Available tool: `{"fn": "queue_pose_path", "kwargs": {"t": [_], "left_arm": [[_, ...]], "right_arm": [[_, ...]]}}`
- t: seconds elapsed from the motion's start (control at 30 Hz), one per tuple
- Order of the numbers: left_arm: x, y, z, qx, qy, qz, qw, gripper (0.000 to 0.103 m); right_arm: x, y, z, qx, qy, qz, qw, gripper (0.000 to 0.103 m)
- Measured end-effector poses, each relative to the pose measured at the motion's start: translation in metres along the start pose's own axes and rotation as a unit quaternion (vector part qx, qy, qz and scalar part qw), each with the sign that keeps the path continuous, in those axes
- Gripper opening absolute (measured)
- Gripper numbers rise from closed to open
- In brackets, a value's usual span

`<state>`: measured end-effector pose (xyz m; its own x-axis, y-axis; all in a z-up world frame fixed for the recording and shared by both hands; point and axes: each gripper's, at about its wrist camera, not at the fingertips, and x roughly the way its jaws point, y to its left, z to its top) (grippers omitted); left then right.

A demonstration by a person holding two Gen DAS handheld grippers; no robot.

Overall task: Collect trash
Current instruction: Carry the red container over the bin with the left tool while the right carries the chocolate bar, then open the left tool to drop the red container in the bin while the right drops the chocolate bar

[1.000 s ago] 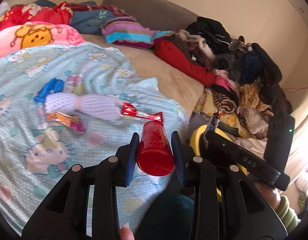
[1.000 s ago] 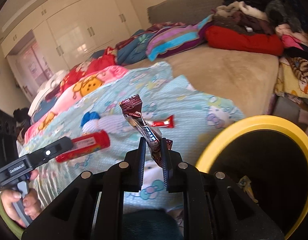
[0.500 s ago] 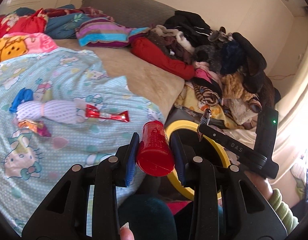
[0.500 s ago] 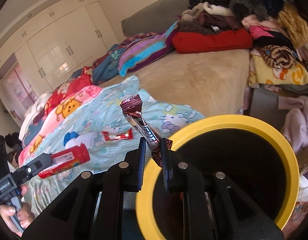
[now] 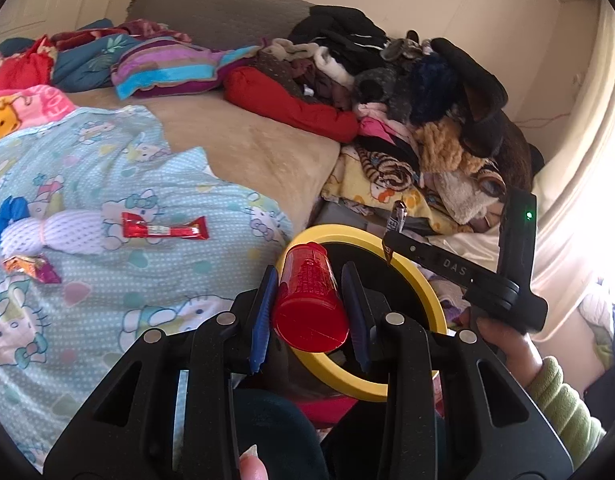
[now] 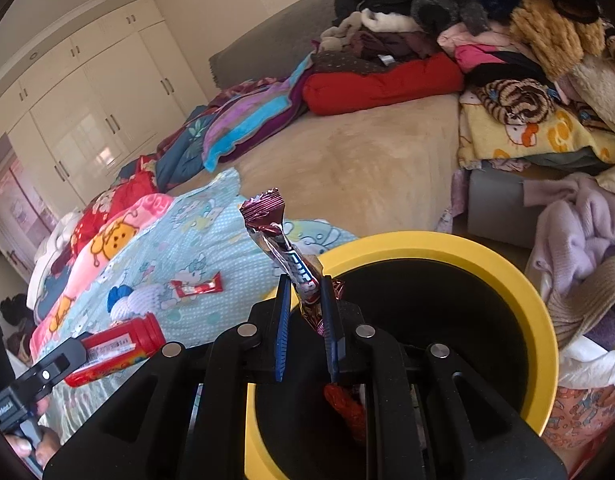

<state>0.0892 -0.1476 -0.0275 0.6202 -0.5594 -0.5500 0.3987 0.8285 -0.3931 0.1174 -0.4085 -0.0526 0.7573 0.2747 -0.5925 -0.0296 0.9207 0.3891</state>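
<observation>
left gripper (image 5: 307, 300): closed on a red tube (image 5: 309, 300), held at the yellow bin (image 5: 429, 294) rim | right gripper (image 6: 303, 312): clamped on a maroon wrapper (image 6: 281, 246), held over the bin mouth | red wrapper (image 5: 163, 229): left on the blanket (image 5: 107, 288)

A red plastic tube (image 5: 309, 300) with a red cap hangs over the near edge of the yellow-rimmed black bin (image 6: 519, 280); a crinkled maroon foil wrapper (image 6: 285, 248) stands upright over the rim; a red wrapper (image 5: 163, 230), a small orange-purple wrapper (image 5: 29, 267) and a white mesh sleeve (image 5: 63, 234) lie on the bedspread left of the bin.
</observation>
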Motion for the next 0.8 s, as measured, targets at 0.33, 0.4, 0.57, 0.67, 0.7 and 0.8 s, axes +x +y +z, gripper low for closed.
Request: {"fn": "queue_pose_path", "kwargs": {"t": [0.33, 0.4, 0.57, 0.67, 0.7, 0.8], "left_arm": [[0.015, -0.021, -0.006, 0.025, 0.015, -0.020, 0.9994, 0.026], [0.019, -0.024, -0.008, 0.030, 0.020, -0.024, 0.9991, 0.026], [0.029, -0.031, -0.013, 0.040, 0.030, -0.030, 0.9983, 0.026], [0.037, -0.035, -0.016, 0.045, 0.037, -0.035, 0.9977, 0.026], [0.039, -0.036, -0.017, 0.047, 0.040, -0.035, 0.9975, 0.026], [0.047, -0.039, -0.020, 0.052, 0.047, -0.038, 0.9968, 0.026]], "right_arm": [[0.000, -0.019, -0.002, -0.001, 0.009, -0.025, 1.000, 0.015], [0.000, -0.021, -0.002, -0.001, 0.010, -0.029, 1.000, 0.015], [0.001, -0.031, -0.005, 0.005, 0.017, -0.038, 0.999, 0.015], [0.001, -0.037, -0.006, 0.012, 0.018, -0.043, 0.999, 0.015], [0.000, -0.039, -0.007, 0.015, 0.018, -0.044, 0.999, 0.015], [0.001, -0.046, -0.009, 0.026, 0.020, -0.050, 0.998, 0.015]]}}
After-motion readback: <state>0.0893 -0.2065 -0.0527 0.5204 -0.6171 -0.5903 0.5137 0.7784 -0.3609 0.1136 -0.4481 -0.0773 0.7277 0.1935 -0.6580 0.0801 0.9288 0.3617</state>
